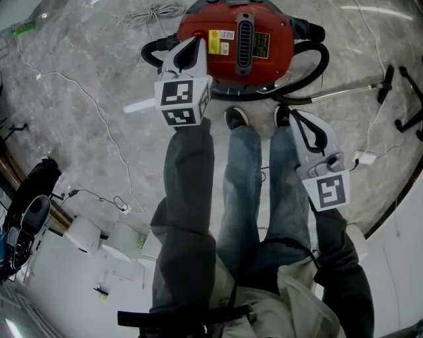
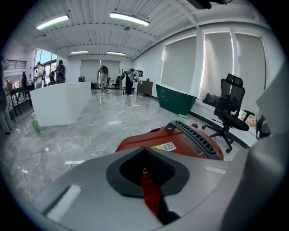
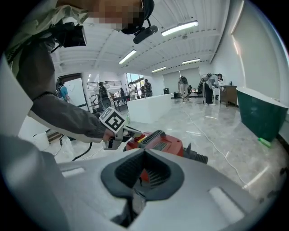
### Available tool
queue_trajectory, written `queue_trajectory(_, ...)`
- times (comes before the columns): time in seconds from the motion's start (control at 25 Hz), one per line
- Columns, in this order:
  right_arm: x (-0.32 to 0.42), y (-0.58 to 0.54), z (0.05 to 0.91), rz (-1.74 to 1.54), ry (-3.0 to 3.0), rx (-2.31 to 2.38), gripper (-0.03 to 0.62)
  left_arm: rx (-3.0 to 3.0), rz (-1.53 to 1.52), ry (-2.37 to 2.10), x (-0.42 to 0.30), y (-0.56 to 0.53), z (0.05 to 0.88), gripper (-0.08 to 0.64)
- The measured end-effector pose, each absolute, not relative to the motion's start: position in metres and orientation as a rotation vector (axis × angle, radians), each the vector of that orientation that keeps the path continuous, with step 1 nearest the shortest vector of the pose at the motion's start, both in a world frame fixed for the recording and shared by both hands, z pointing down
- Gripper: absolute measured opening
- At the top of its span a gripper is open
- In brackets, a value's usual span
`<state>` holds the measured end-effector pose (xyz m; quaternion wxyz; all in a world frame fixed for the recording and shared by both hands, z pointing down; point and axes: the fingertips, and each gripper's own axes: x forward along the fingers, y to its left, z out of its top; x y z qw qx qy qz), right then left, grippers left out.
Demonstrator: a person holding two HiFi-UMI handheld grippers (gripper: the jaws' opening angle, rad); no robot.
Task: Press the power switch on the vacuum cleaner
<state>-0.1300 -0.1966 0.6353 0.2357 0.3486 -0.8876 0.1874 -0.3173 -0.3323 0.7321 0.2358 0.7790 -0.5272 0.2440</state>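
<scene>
The red vacuum cleaner point(image 1: 244, 46) stands on the marble floor just ahead of the person's shoes, with a black ribbed handle along its top and a yellow label beside it. I cannot pick out its power switch. My left gripper point(image 1: 193, 46) is shut and empty, its tips over the vacuum's left shoulder; whether they touch it is unclear. From the left gripper view point(image 2: 146, 173) the red body point(image 2: 180, 140) lies right behind the jaws. My right gripper point(image 1: 297, 120) hangs shut beside the right leg, short of the vacuum. The right gripper view point(image 3: 142, 173) shows the vacuum point(image 3: 158, 142) and the left gripper point(image 3: 128, 133).
A black hose point(image 1: 318, 66) loops round the vacuum's right side, and a metal wand point(image 1: 350, 89) lies on the floor. A white cable point(image 1: 155, 12) is coiled behind. An office chair point(image 2: 230, 106), a green tub point(image 2: 176, 99) and a white counter point(image 2: 61, 106) stand further off.
</scene>
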Motion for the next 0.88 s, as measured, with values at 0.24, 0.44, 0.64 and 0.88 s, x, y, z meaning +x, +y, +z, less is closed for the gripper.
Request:
queue_trajectory(0.24, -0.123, -0.208, 0.629, 0.483, -2.452, 0.974, 0.002, 2.128, 0.661, -1.454, -0.317, -0.333, 0.731, 0.005)
queue_trajectory(0.44, -0.115, -0.2, 0.64, 0.493, -2.431, 0.941, 0.002, 2.126, 0.685, -1.433, -0.316, -0.333, 0.732, 0.005)
queue_trajectory(0.64, -0.113, -0.189, 0.652, 0.526, -2.408, 0.897, 0.002, 2.102, 0.753, -1.374, -0.315, -0.334, 0.736, 0.006)
queue_trajectory(0.88, -0.116, -0.18, 0.659, 0.53, -2.408, 0.869, 0.002, 2.1, 0.802, -1.322, -0.315, -0.337, 0.739, 0.006)
